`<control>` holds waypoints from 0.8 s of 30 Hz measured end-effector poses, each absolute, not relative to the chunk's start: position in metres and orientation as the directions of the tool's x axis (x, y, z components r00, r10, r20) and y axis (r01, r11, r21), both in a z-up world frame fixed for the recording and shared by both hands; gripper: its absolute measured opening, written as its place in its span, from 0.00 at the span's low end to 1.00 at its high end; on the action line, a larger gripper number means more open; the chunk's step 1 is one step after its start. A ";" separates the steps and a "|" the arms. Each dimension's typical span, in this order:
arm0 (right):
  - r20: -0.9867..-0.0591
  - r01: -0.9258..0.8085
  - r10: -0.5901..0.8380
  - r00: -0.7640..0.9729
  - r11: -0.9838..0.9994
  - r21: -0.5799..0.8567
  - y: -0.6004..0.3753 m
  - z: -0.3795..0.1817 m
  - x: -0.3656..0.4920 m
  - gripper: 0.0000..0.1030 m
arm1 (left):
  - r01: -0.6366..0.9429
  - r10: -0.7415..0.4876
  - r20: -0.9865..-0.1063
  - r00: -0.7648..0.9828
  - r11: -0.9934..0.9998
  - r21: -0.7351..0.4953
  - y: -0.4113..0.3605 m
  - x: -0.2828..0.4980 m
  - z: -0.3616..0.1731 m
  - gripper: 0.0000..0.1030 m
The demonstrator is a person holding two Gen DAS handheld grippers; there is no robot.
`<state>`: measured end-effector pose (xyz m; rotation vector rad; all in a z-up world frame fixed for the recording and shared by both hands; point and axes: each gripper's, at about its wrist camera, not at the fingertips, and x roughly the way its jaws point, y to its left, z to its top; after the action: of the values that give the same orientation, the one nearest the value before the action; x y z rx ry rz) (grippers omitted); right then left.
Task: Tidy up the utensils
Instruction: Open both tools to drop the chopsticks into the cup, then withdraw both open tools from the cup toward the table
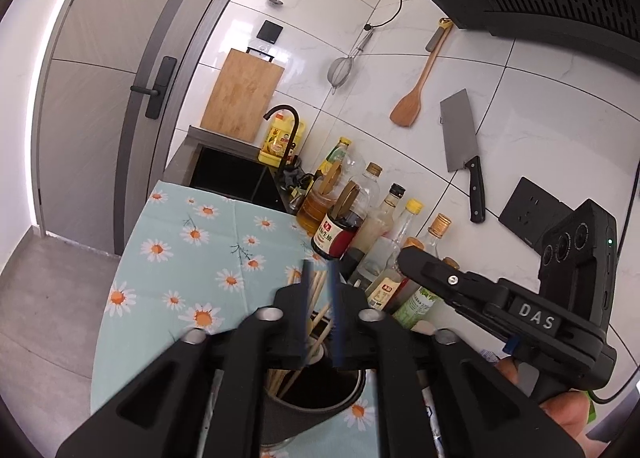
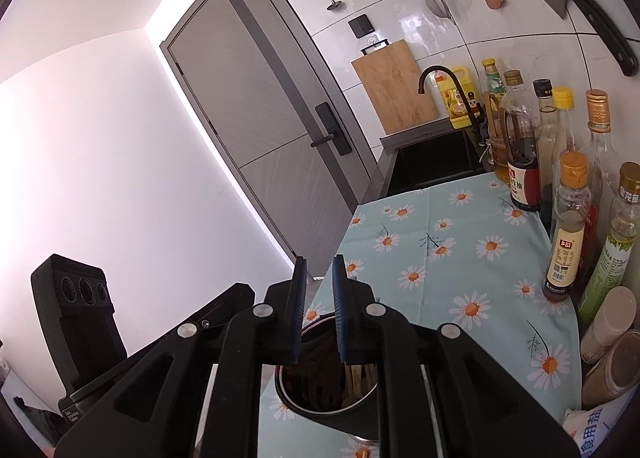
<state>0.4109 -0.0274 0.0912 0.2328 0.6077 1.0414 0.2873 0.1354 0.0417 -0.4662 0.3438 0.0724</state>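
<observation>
A dark metal utensil holder (image 1: 320,398) stands on the daisy-print tablecloth (image 1: 192,242), with several wooden chopsticks (image 1: 316,294) sticking up out of it. My left gripper (image 1: 320,278) hovers right above the holder; its blue-padded jaws are slightly apart with the chopstick tops between them, not clearly clamped. In the right wrist view the same holder (image 2: 328,382) sits just below my right gripper (image 2: 320,270), which is open and empty, with wooden utensil ends (image 2: 356,378) inside the holder. The right gripper body (image 1: 500,298) shows at the right of the left wrist view.
A row of sauce and oil bottles (image 2: 568,234) lines the wall side of the cloth. A black sink (image 1: 236,178) with a faucet lies beyond. A cleaver (image 1: 460,138), wooden spatula (image 1: 412,98), strainer and cutting board (image 1: 244,98) hang on the tiled wall. A salt bag (image 2: 596,434) lies at the near right.
</observation>
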 end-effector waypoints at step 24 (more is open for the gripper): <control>-0.677 -0.741 0.729 0.101 0.509 0.438 -0.051 0.032 0.361 0.40 | -0.228 -0.018 -0.543 0.840 0.896 -0.382 0.101 0.191 0.012 0.27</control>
<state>0.3612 -0.0515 0.0321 -0.0142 0.9899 1.0859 0.1905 0.1007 0.0121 -0.4530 0.5675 0.1153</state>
